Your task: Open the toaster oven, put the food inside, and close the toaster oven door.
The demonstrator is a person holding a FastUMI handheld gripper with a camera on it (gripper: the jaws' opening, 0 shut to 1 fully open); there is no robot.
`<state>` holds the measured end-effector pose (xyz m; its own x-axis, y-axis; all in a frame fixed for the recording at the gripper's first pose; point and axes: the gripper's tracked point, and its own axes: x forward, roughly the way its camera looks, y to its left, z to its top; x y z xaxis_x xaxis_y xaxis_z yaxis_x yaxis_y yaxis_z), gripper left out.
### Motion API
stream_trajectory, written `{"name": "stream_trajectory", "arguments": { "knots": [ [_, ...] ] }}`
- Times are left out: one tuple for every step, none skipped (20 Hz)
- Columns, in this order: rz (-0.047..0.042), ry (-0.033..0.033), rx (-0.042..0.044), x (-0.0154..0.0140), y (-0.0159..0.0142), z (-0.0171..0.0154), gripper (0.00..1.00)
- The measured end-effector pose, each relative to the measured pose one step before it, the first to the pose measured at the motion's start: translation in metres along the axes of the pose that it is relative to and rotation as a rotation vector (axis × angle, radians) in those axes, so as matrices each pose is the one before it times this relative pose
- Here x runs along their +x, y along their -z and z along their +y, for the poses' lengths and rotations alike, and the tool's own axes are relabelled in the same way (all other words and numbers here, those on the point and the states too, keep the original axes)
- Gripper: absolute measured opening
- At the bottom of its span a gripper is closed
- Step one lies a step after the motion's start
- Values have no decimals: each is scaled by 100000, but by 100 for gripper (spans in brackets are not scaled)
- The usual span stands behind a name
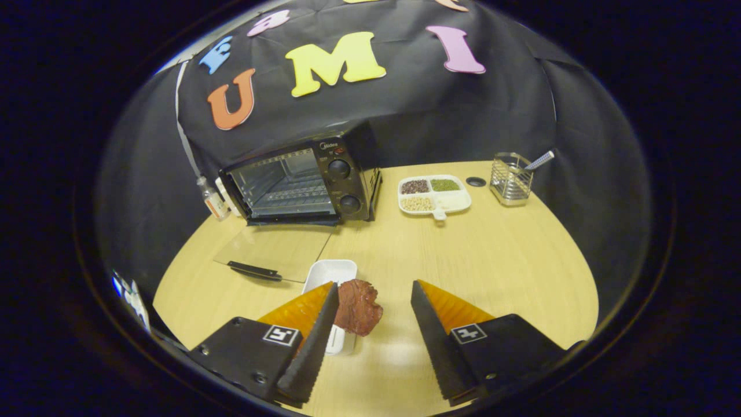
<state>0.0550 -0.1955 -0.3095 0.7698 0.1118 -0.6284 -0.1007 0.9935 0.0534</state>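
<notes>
- Meat (pixel 358 307) lies at the white tray's (pixel 330 271) edge, touching the left finger.
- Gripper (pixel 374 292) jaws are open.
- Oven (pixel 301 182) at 11 o'clock, door (pixel 272 250) down.

**Toaster oven open, food by the gripper's fingers**

The black toaster oven (pixel 301 182) stands at the back of the surface, its glass door (pixel 272 249) folded down flat, handle at the near edge, wire rack bare inside. The food (pixel 358 307), a dark reddish-brown lump, sits between the spread fingers of the gripper (pixel 375 295), against the left finger and apart from the right one.
</notes>
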Motion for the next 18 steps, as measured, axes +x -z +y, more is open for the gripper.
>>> {"name": "stream_trajectory", "arguments": {
  "knots": [
    [2885, -2206, 7213, 231, 742, -70, 74],
    [2834, -1711, 6111, -117, 570, 31, 58],
    [2188, -1885, 7295, 242, 441, 21, 51],
    [-286, -1052, 5831, 51, -343, -41, 28],
    [1461, -2171, 2898, -289, 232, 340, 26],
    [492, -2276, -348, -168, 118, 299, 21],
    [-186, -2494, -1968, -282, -24, 468, 18],
    [716, -1931, -2815, -249, 158, 393, 13],
    [491, -1184, -3251, -303, 251, 358, 12],
    [-379, -36, -4534, -315, 45, 383, 10],
    [-416, 1387, -5727, -372, 113, 285, 9],
    [-1180, 1811, -5882, -373, -131, 316, 7],
    [-1585, 2214, -6684, -523, -68, 577, 7],
    [-1451, 2560, -5853, -398, -331, 446, 6],
    [-1797, 1748, -5148, -345, -329, 596, 6],
    [-1729, 476, -4377, -321, -387, 853, 6],
    [-1674, 40, -2628, -364, -391, 873, 6],
    [-1657, 45, -2377, -294, -527, 877, 6]
  ]
}}
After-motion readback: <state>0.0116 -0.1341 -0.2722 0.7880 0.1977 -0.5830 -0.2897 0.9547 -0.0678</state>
